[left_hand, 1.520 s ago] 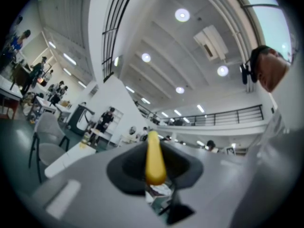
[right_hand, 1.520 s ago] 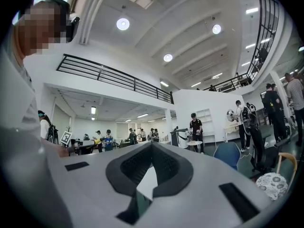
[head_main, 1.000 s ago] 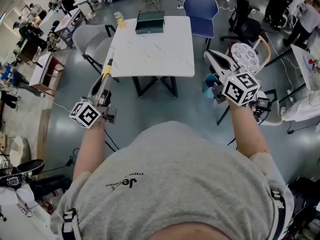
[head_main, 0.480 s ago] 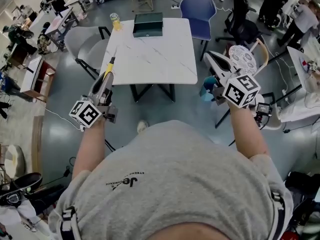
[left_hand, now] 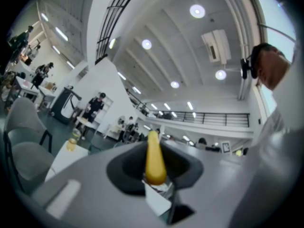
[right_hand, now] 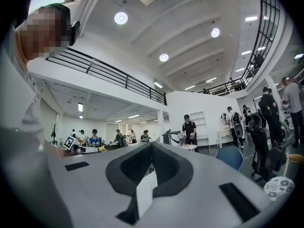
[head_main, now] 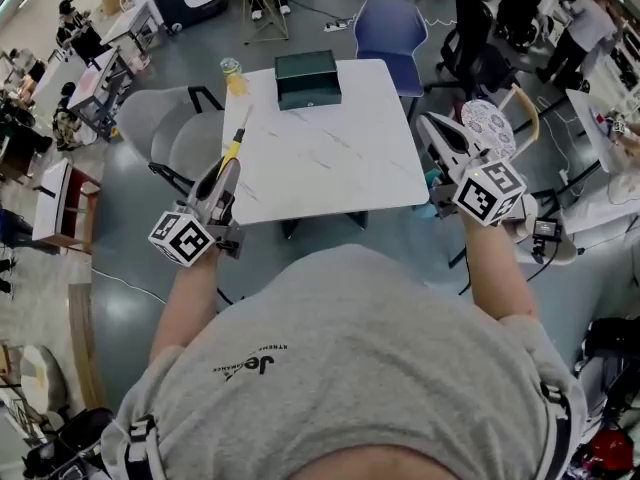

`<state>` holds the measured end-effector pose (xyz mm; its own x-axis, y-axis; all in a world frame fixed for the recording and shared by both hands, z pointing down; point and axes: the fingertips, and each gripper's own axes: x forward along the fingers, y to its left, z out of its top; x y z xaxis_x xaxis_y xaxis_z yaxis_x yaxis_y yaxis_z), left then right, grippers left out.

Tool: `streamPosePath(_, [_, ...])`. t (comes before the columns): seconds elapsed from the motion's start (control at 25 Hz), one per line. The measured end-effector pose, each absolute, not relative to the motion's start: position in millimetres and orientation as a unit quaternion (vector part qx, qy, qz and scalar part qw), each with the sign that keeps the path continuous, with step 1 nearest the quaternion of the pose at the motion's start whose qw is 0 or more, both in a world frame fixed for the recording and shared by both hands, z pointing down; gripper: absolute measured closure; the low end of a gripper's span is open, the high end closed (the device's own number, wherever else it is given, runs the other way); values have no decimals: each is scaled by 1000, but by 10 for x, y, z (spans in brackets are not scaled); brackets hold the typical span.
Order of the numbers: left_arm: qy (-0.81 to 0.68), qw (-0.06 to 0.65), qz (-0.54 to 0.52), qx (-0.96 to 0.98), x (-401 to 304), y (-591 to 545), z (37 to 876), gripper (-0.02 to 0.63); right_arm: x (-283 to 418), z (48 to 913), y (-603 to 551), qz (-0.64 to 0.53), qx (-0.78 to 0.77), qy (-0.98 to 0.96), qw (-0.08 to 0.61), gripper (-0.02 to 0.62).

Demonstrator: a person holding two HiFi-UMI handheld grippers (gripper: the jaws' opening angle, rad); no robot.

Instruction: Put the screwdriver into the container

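A dark green open container (head_main: 308,78) stands at the far edge of the white table (head_main: 330,158). My left gripper (head_main: 226,171) is shut on a screwdriver with a yellow handle (head_main: 233,151). Its thin shaft points up and away over the table's left edge. In the left gripper view the yellow handle (left_hand: 154,159) sticks up from between the closed jaws of the left gripper (left_hand: 156,177). My right gripper (head_main: 432,126) hovers off the table's right edge. It is shut with nothing in it, as the right gripper view also shows for the right gripper (right_hand: 149,167).
A cup of yellow drink (head_main: 232,71) sits at the table's far left corner. Grey chairs (head_main: 175,138) stand to the left, a blue chair (head_main: 392,28) behind the table, and a round patterned stool (head_main: 492,123) to the right. People and desks fill the background.
The table has come closer and now lies right ahead of both grippers. My left gripper, still holding the screwdriver, has gone from beside the table to over its left edge.
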<state>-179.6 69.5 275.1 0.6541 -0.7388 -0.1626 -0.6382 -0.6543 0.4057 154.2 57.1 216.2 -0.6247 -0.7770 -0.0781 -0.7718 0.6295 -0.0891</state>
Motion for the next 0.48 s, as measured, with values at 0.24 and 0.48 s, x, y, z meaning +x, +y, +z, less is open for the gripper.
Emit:
streamPosePath(0.24, [-365,164,-163,902,-2267,231,2726,526,1113,2105,192,-26,-453,890,47,586])
streamPosePath(0.48, [-359,178,-164,901,-2631,-59,2861,526,873,2093,-131,-31,-471,881,41,586])
